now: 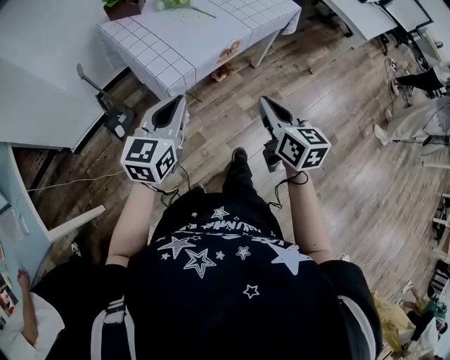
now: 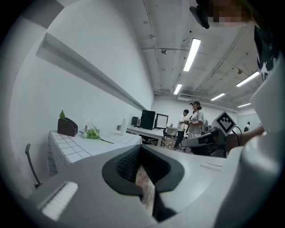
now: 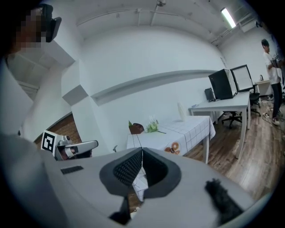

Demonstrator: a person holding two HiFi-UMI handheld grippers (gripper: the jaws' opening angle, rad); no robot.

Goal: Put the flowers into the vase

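My left gripper (image 1: 176,102) and right gripper (image 1: 266,104) have jaws closed together, empty; flowers (image 1: 176,4) lie by the table's (image 1: 211,42) far edge.

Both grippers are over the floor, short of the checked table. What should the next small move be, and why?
Probably walk toward the checked table and carry both grippers forward. The left gripper and right gripper are shut and empty over the wooden floor, while the flowers lie on the table near its far edge, apparently beyond reach from here.
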